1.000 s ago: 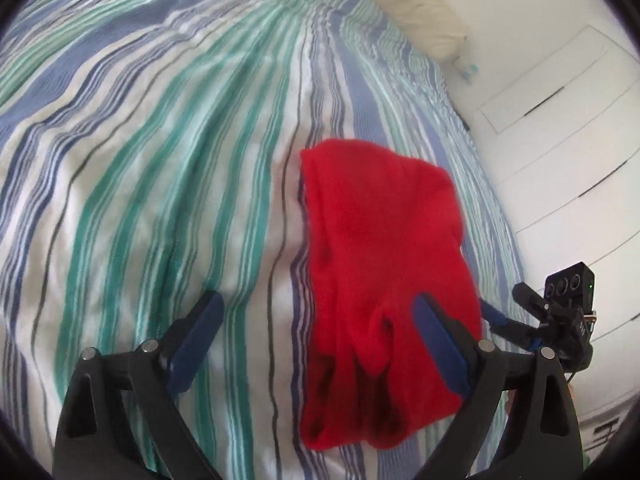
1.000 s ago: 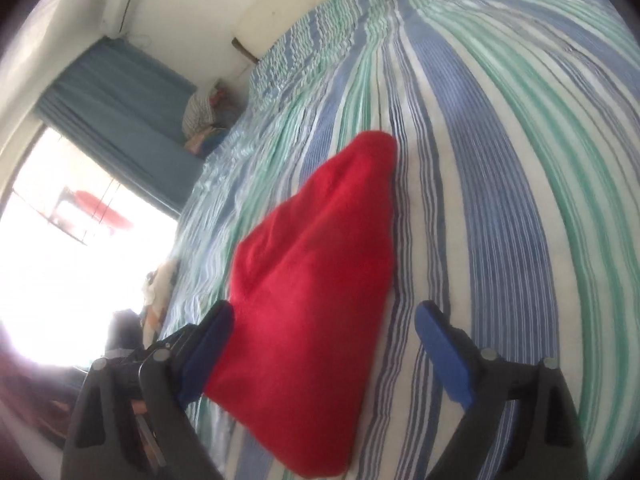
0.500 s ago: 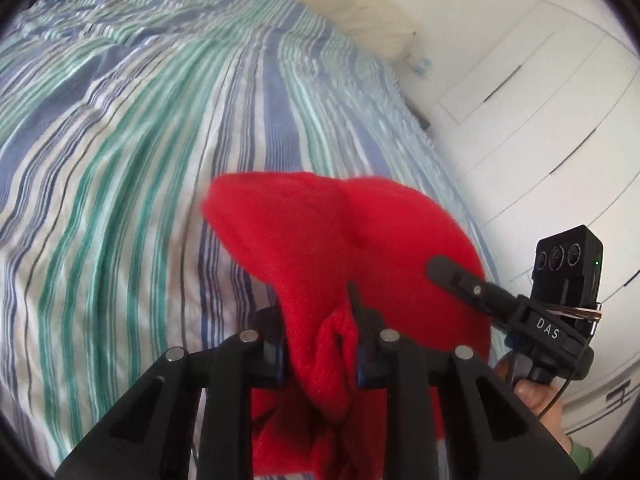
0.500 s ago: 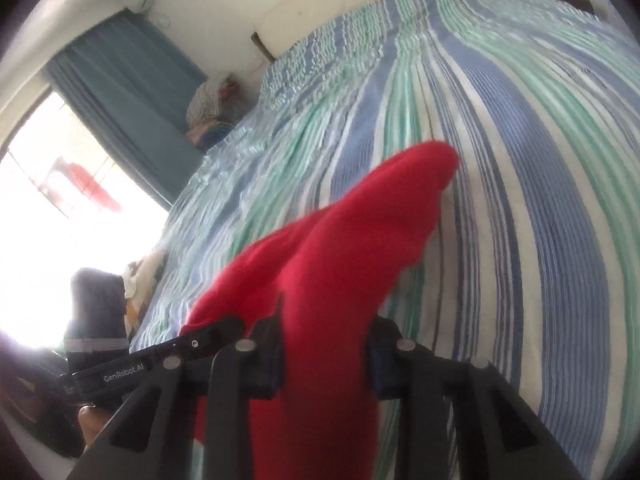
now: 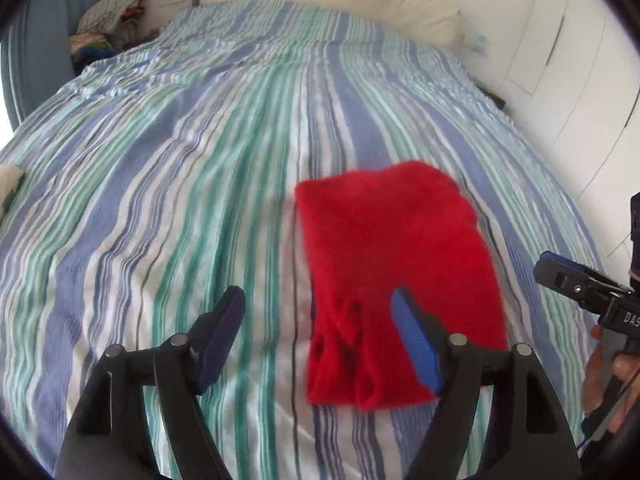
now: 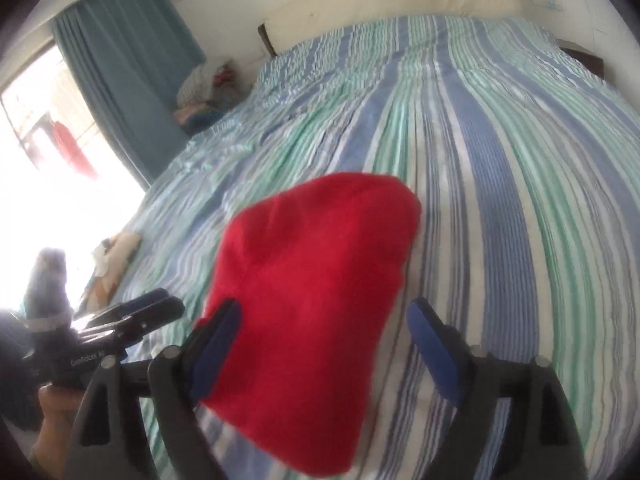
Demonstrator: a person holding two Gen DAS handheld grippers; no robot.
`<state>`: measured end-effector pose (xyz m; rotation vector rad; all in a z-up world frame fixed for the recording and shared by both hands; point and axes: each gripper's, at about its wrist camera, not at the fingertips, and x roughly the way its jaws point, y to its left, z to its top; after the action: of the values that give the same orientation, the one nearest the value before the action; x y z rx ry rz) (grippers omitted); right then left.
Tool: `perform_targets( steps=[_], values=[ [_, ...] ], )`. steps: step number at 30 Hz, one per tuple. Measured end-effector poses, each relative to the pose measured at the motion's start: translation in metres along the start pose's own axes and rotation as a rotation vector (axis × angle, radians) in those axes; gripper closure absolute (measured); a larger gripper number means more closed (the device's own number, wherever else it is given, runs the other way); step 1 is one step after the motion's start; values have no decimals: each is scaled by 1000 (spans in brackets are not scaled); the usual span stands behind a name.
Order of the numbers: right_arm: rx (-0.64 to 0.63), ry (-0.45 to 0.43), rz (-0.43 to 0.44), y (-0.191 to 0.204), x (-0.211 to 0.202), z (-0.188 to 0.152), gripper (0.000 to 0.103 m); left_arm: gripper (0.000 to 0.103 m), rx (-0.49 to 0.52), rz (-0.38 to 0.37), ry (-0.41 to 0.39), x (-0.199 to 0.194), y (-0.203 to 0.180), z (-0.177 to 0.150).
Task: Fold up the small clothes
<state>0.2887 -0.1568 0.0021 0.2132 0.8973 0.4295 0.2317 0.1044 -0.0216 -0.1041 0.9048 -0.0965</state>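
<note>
Now both the left gripper [image 5: 318, 334] and right gripper [image 6: 324, 346] are opening, letting go of the folded red garment [image 5: 394, 268] lying on the striped bedspread [image 5: 180, 184], so the next move seems another fold or setting it aside.

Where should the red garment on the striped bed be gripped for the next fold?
Probably at the near edge of the red garment, one near corner per gripper, coming from the camera side. It lies flat on the bed, and its near end is bunched into small folds that pads could pinch. The left gripper and right gripper are opening, pressing nothing.
</note>
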Motion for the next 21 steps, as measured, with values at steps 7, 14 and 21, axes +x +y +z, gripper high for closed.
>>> perform_targets(
  steps=[7, 14, 21],
  values=[
    [-132, 4, -138, 0, -54, -65, 10, 3, 116, 175, -165, -63, -42, -38],
    [-178, -98, -176, 28, -116, -74, 3, 2, 111, 204, -209, -100, -62, -38],
    [-256, -160, -240, 52, -142, -81, 0, 1, 108, 275, -194, -112, -73, -51]
  ],
)
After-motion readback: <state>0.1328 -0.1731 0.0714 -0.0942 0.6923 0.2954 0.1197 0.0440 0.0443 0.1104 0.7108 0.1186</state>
